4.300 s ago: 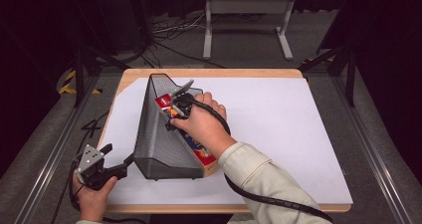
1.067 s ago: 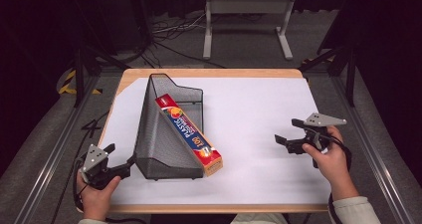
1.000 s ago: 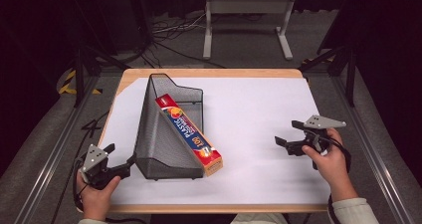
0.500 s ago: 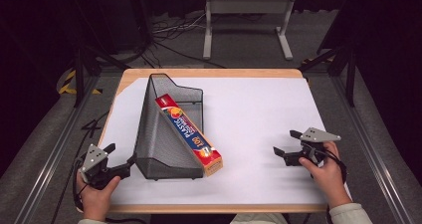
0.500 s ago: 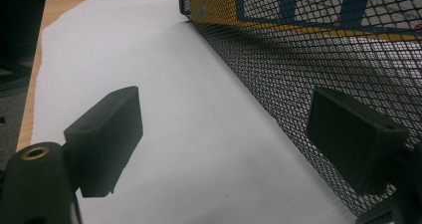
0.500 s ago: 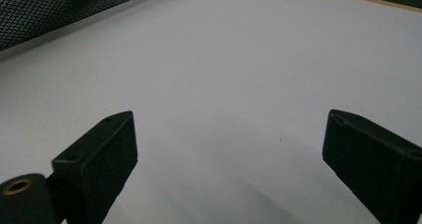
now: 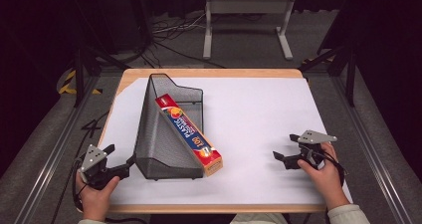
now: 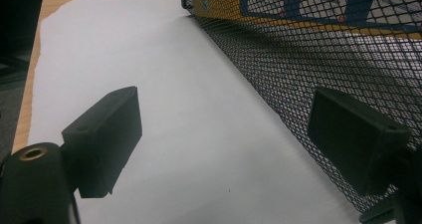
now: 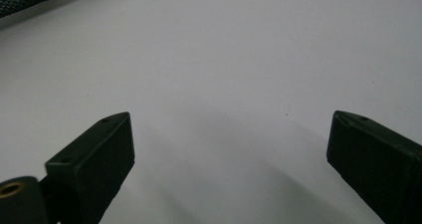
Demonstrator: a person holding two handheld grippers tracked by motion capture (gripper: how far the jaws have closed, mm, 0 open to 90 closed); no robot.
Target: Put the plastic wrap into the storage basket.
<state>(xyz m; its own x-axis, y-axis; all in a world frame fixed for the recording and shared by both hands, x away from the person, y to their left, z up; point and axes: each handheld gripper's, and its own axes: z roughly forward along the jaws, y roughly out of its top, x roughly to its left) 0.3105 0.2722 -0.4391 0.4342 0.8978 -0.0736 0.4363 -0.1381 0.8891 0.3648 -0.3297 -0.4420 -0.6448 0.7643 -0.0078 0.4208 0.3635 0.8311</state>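
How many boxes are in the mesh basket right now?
1. A plastic wrap box leans lengthwise in the black mesh basket, its near end sticking out the open front. The mesh side could hide something small behind it.

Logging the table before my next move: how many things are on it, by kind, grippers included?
Wire mesh basket: 1
Plastic wrap box, lying in the basket: 1
White sheet covering the table: 1
Grippers, left gripper and right gripper, both open: 2
Total: 5
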